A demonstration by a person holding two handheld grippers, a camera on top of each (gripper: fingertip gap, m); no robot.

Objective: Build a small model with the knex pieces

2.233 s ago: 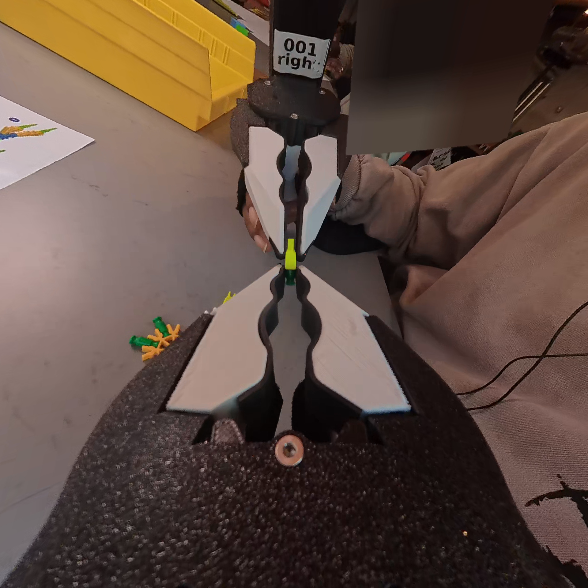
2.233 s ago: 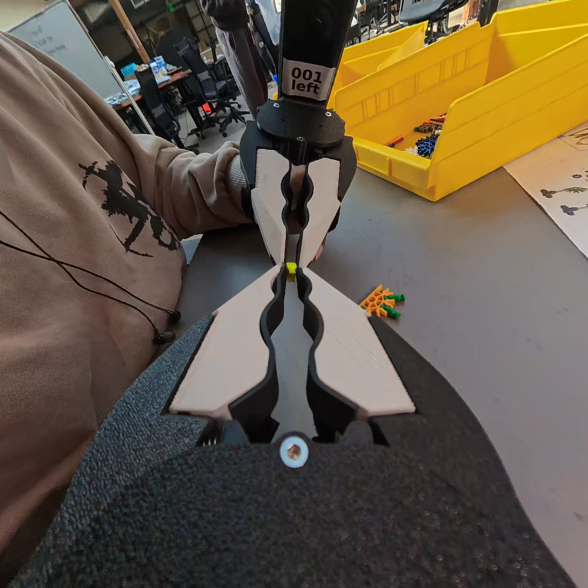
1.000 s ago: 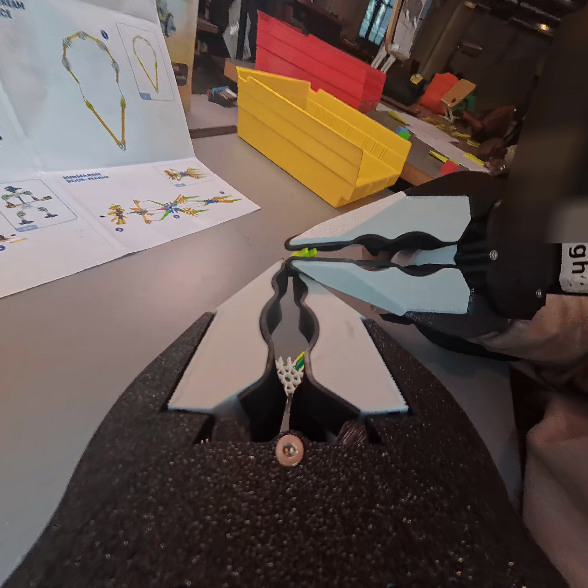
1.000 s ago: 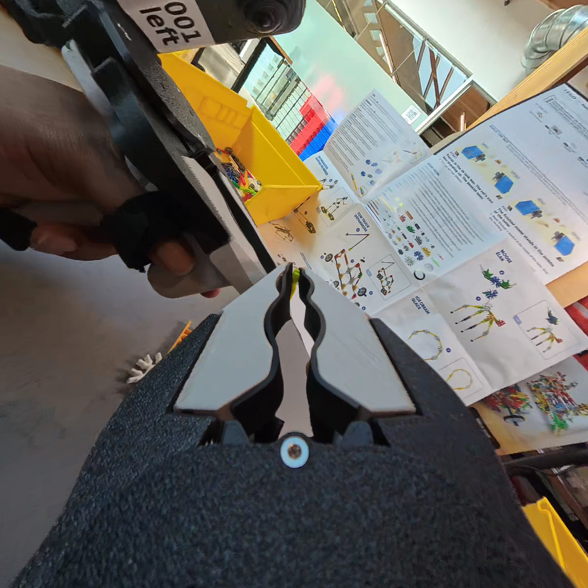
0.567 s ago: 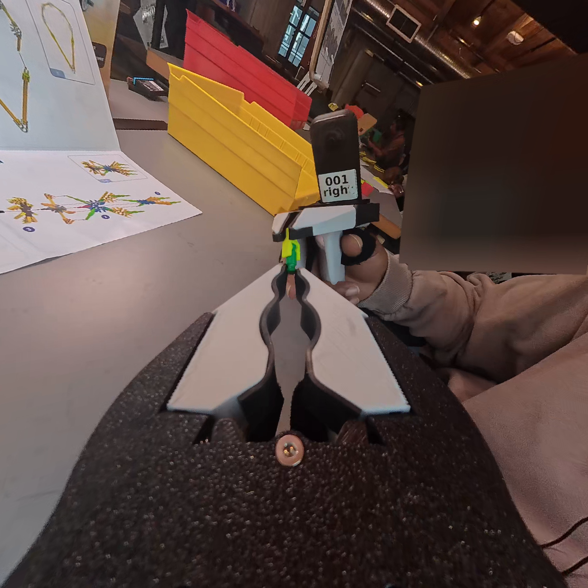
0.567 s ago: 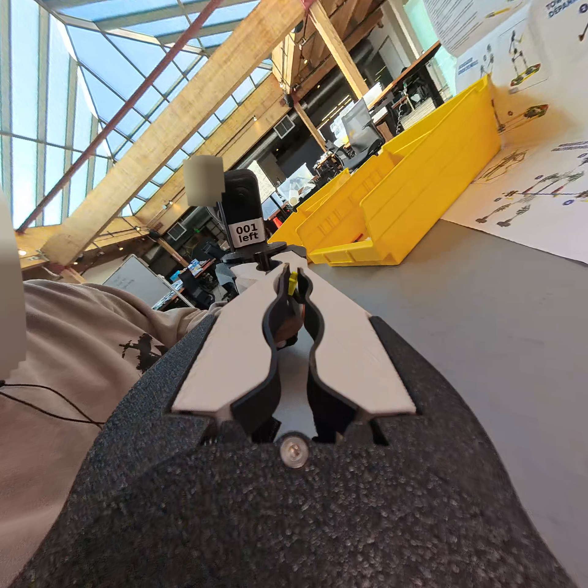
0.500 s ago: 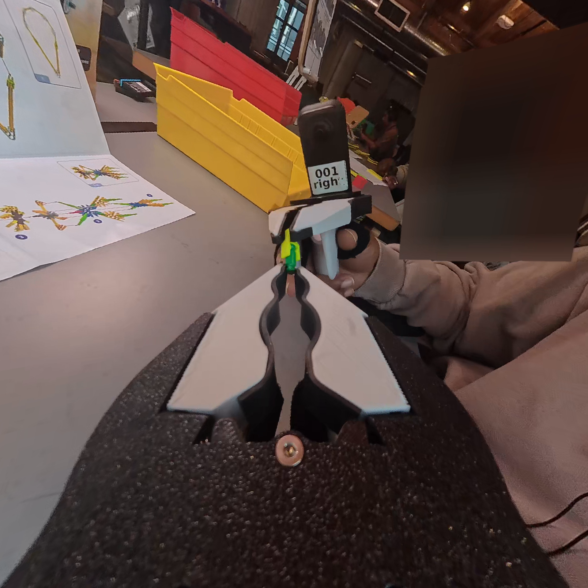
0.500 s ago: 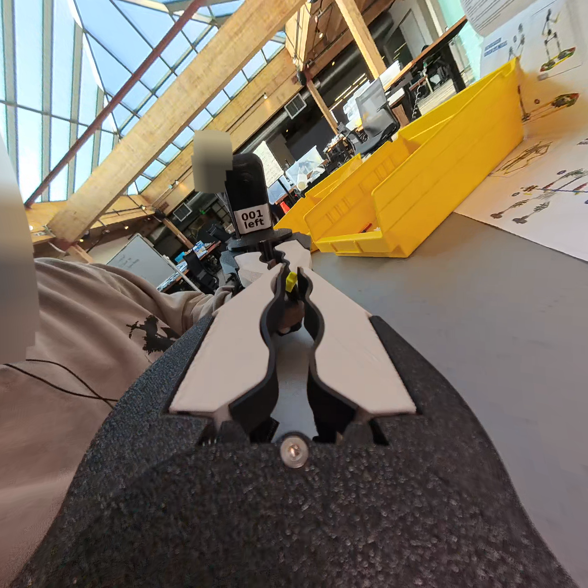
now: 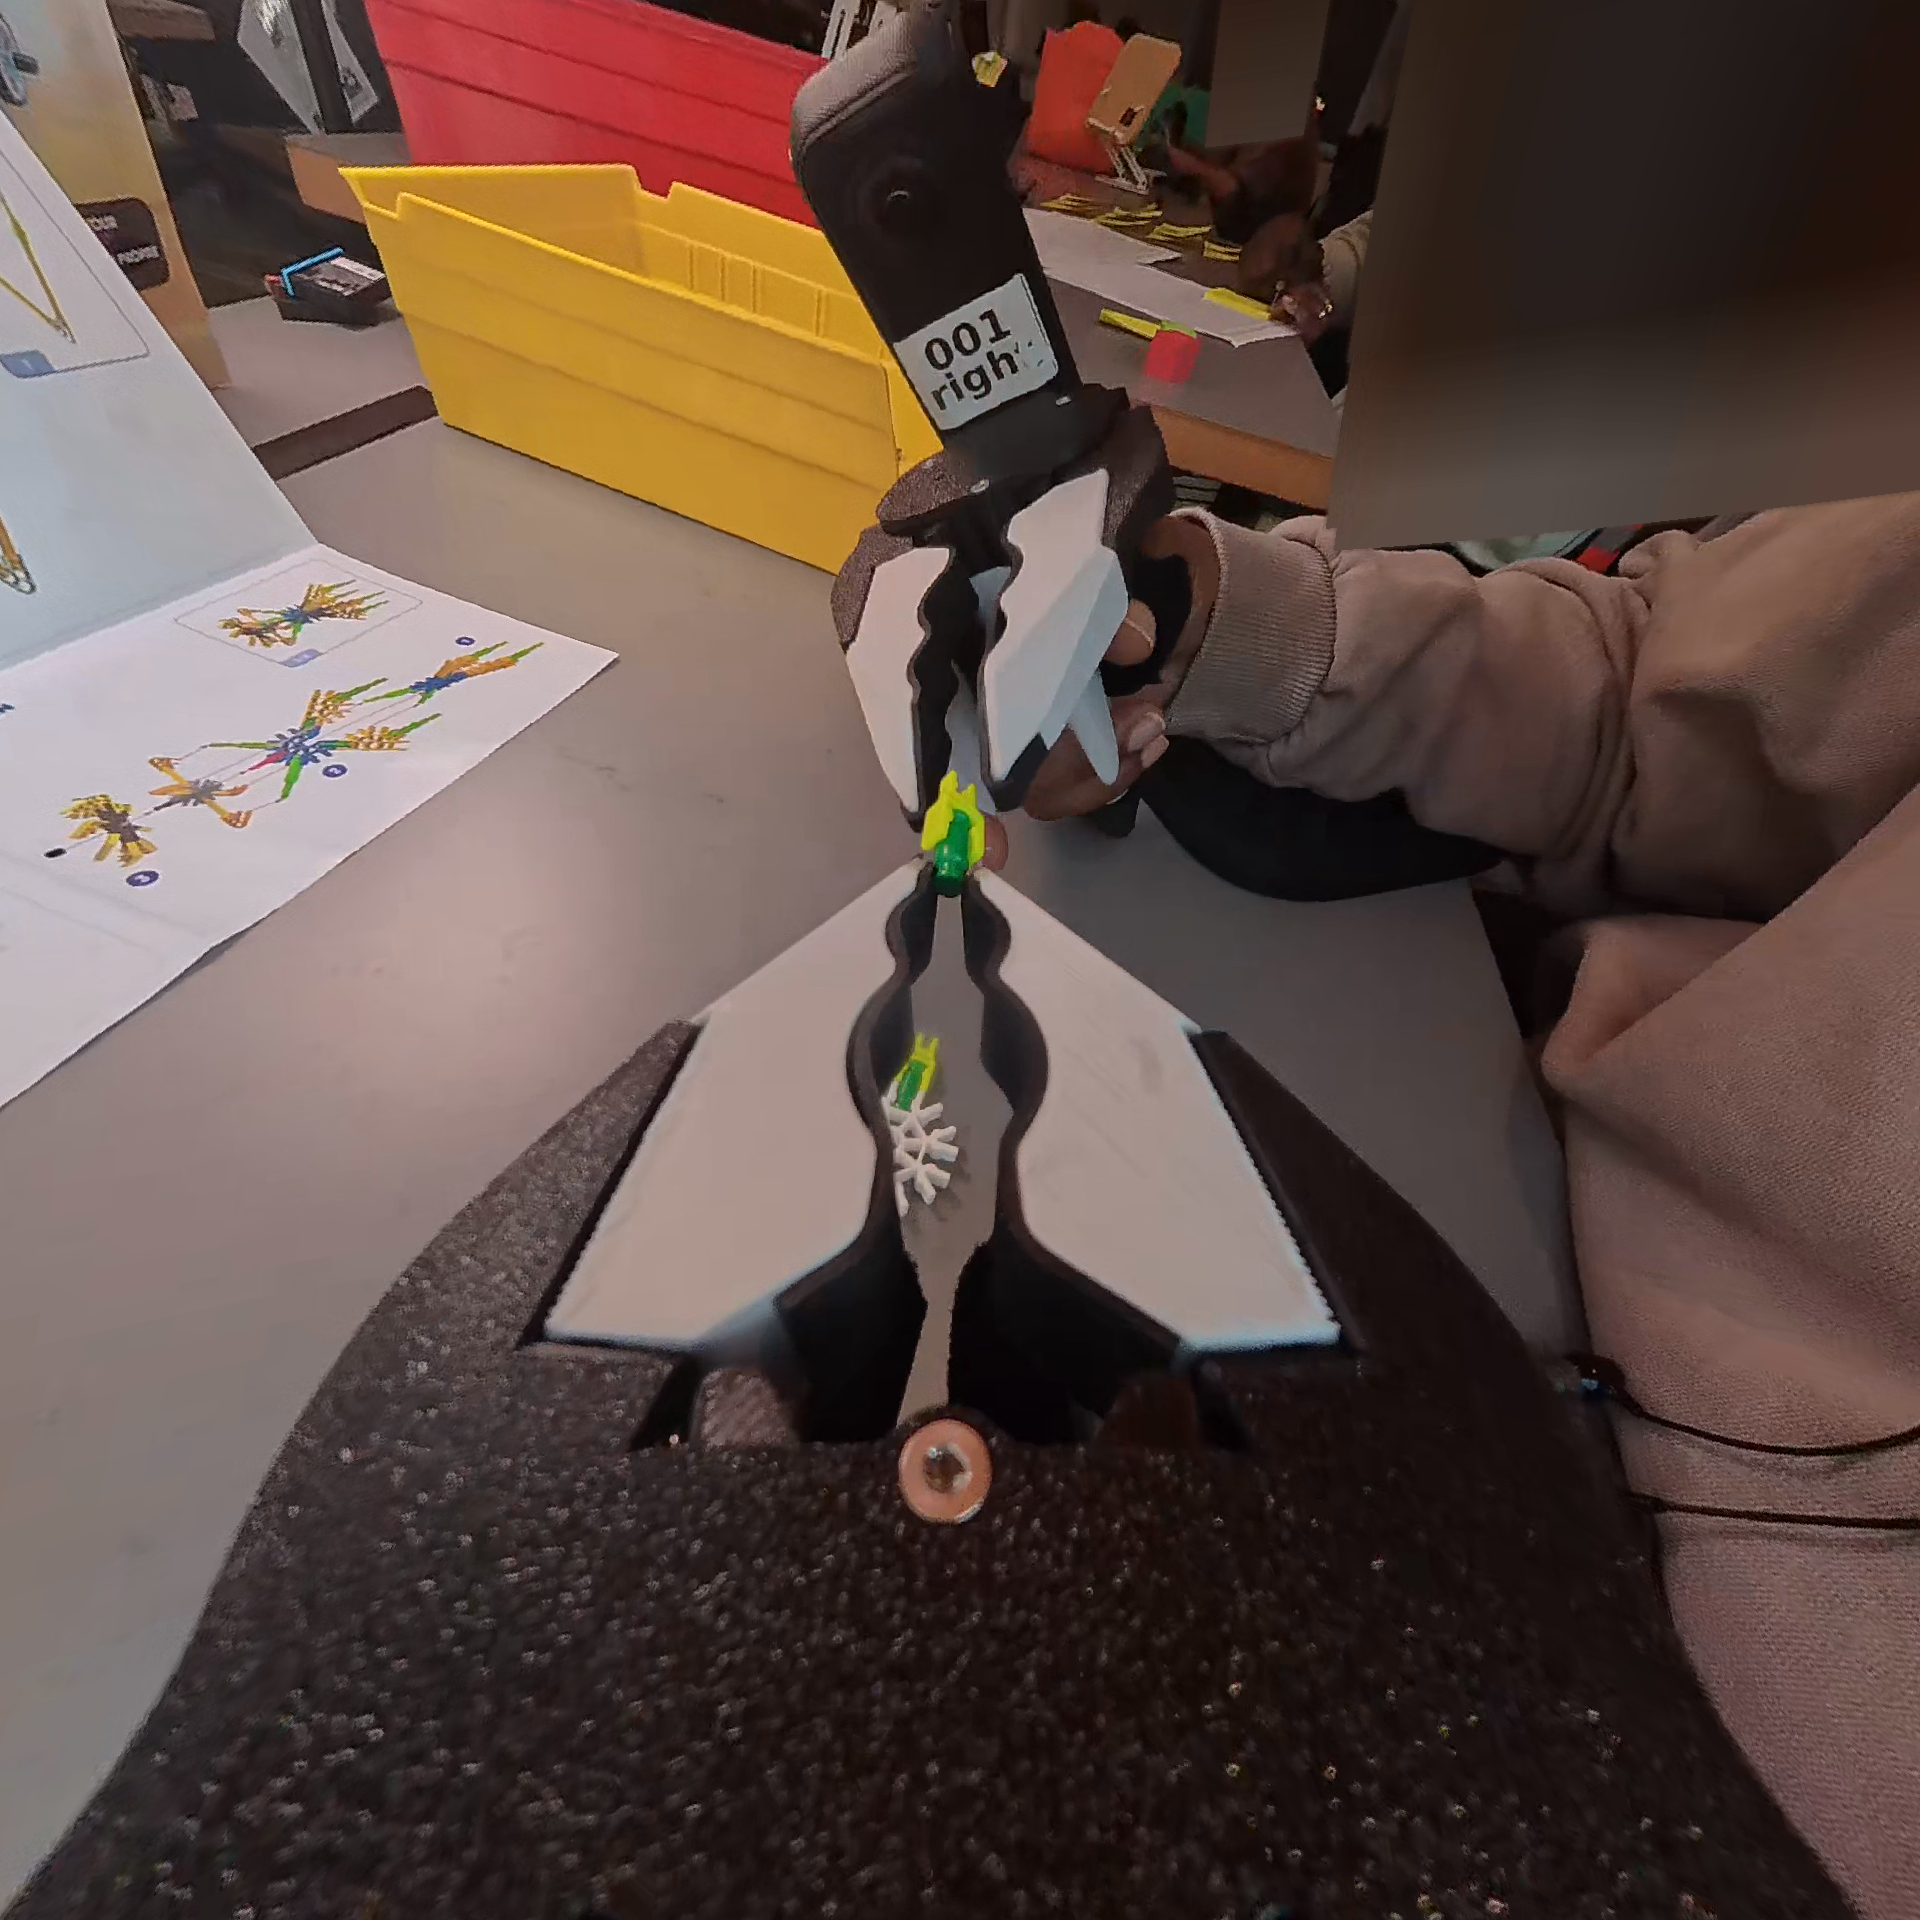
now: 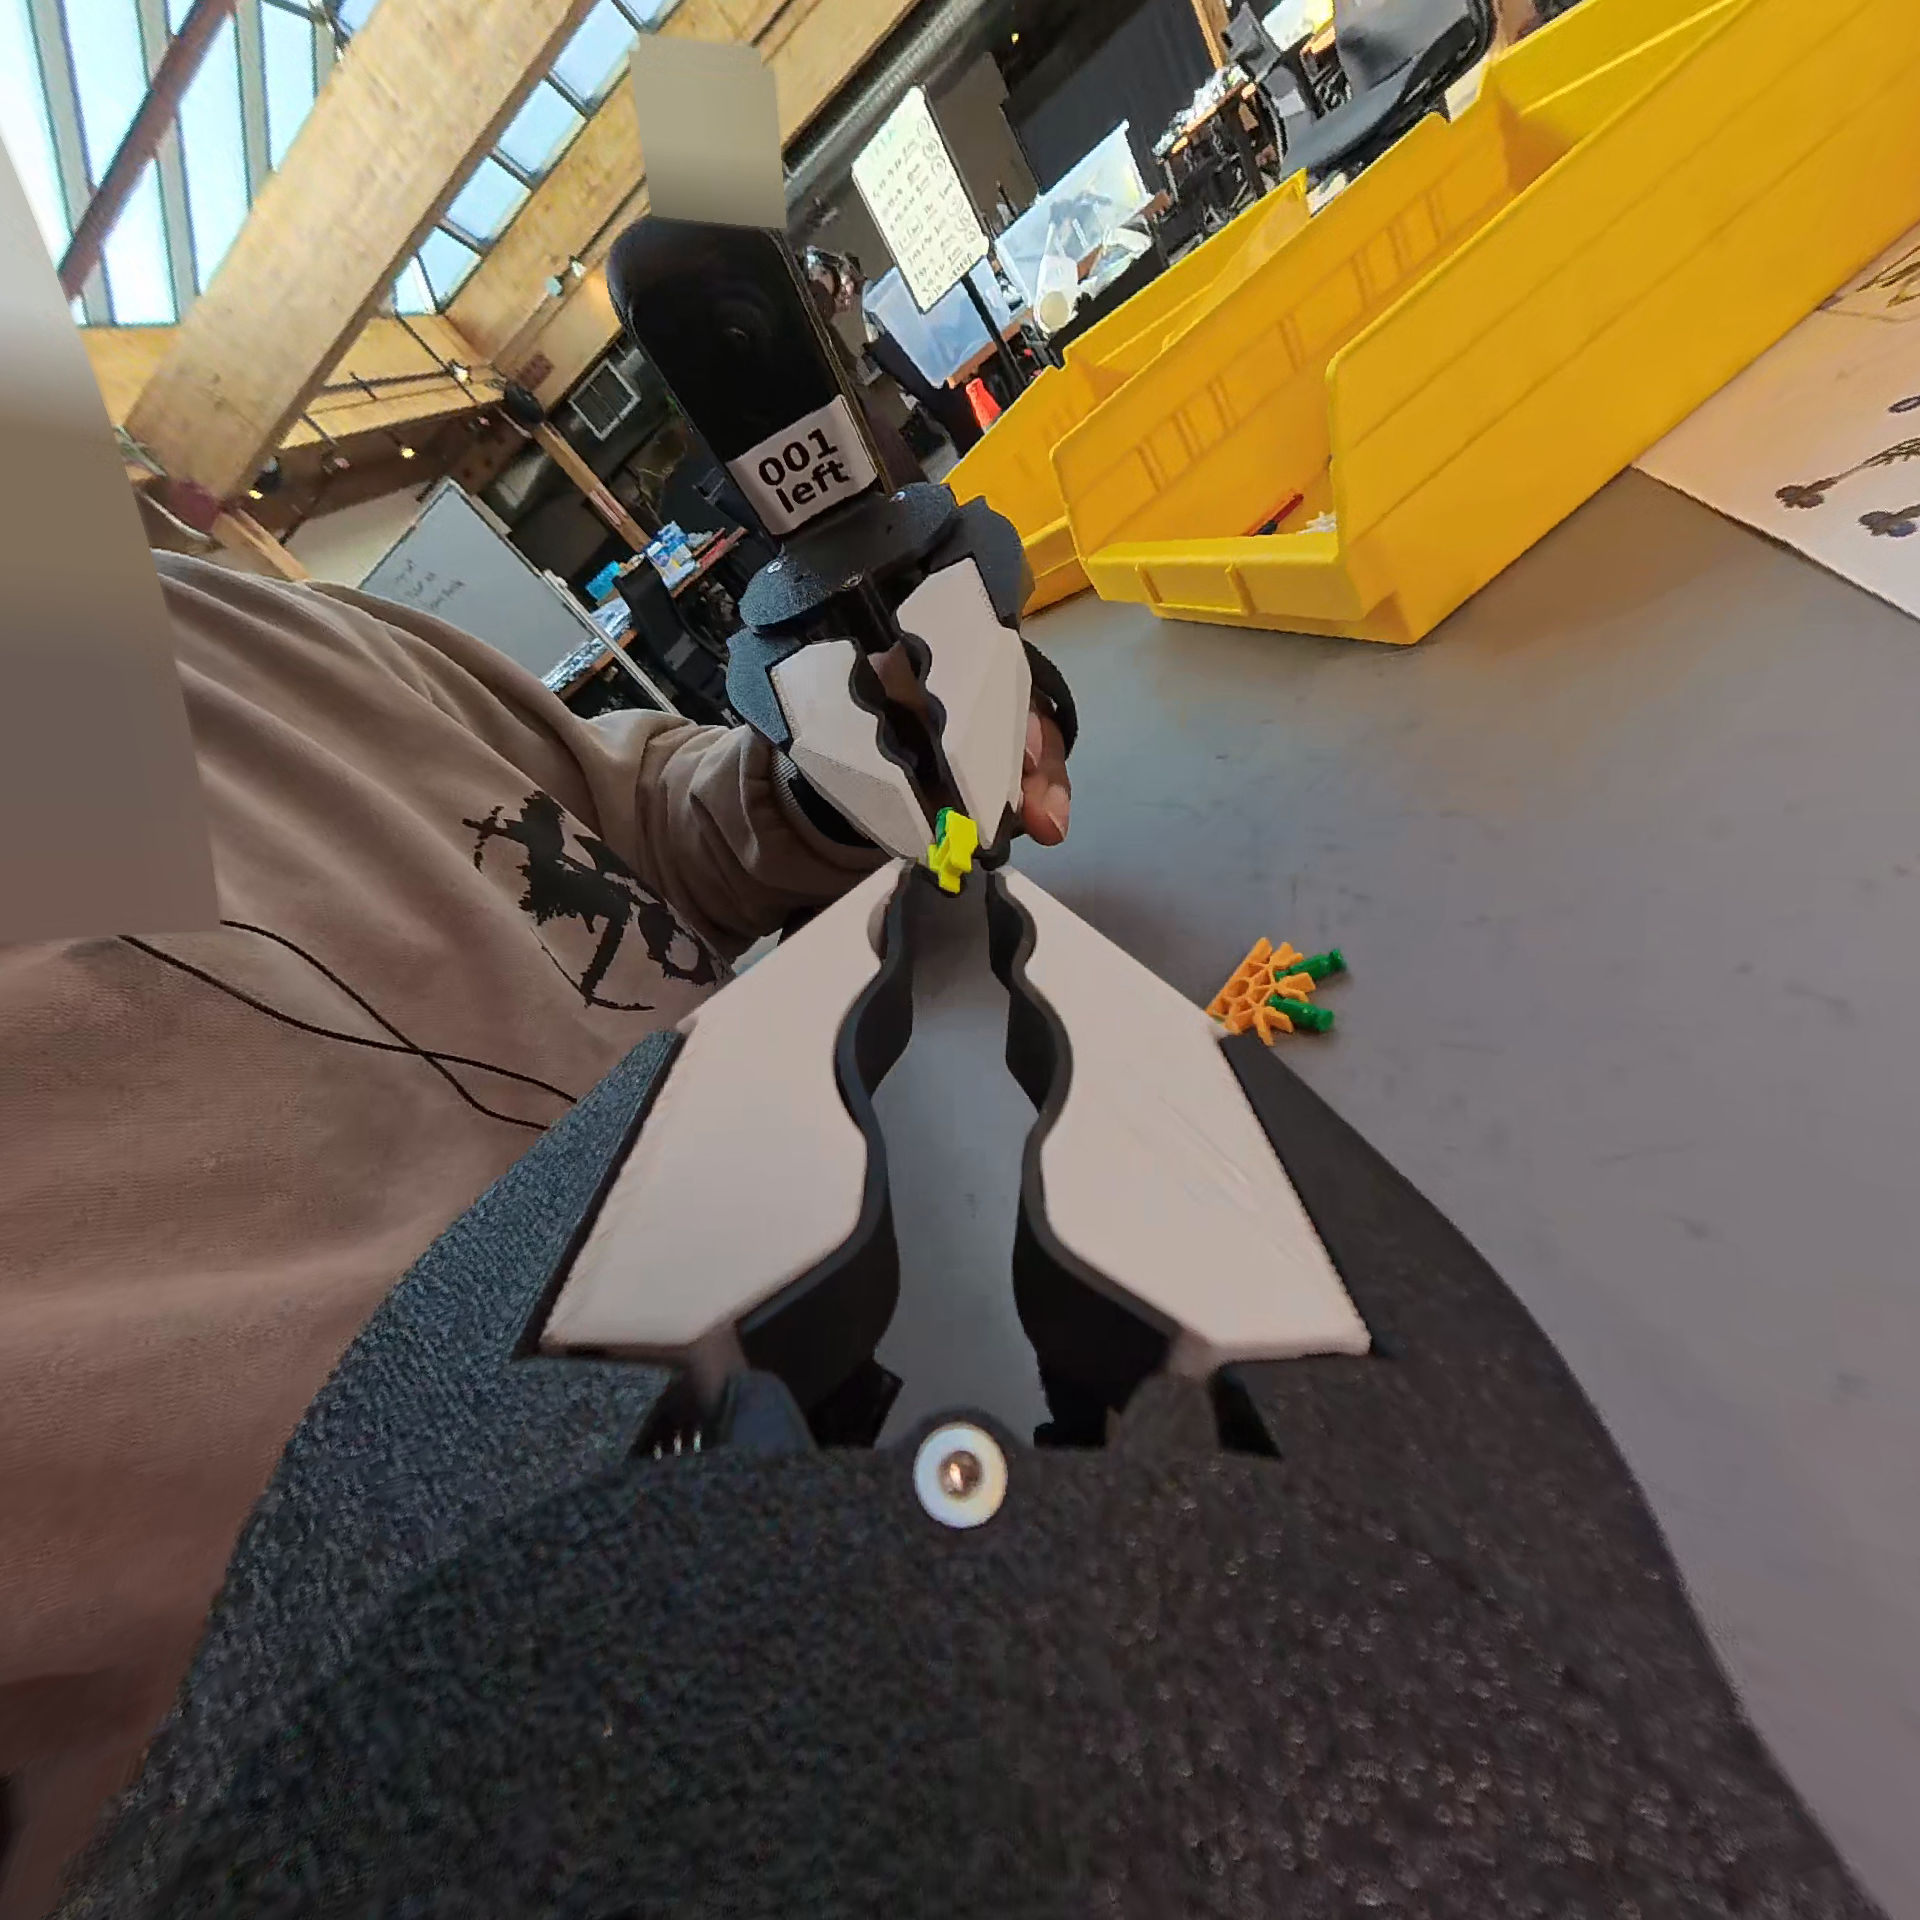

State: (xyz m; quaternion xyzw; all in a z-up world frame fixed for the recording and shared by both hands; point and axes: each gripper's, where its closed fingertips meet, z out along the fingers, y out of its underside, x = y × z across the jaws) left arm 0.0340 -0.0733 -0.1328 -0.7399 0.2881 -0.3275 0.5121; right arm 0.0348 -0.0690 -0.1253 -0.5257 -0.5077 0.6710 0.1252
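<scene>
Both grippers meet tip to tip above the grey table [image 9: 540,1039], each held by a hand in a tan sleeve. Left gripper [image 9: 943,883]: jaws pressed nearly together, pinching the dark green rod [image 9: 948,860] at its near end. Right gripper [image 10: 948,881]: jaws drawn in at the tips, pinching the yellow-green connector [image 10: 951,847], which sits on the far end of that rod; in the left wrist view the connector shows just below the right gripper's white fingers [image 9: 888,707]. The joined pair thus hangs between the two grippers, off the table, near the person's chest. Judgement on handling: small moulded plastic, very light, stiff, smooth; likely to pop or twist out of a tip pinch if squeezed off-axis, and the thin rod could flex or snap under side load. Best hold looks to be on the rod's shank close to the joint and on the connector's flat faces, pushing along the rod's axis. Seen between the left jaws, lying on the table below: a white snowflake piece [image 9: 920,1143] with a short green rod stuck in it. Near the right gripper on the table: an orange fan cluster [image 10: 1273,989] with two green rods. Yellow bin [image 9: 644,343] and instruction sheet [image 9: 260,748] well apart, farther back
</scene>
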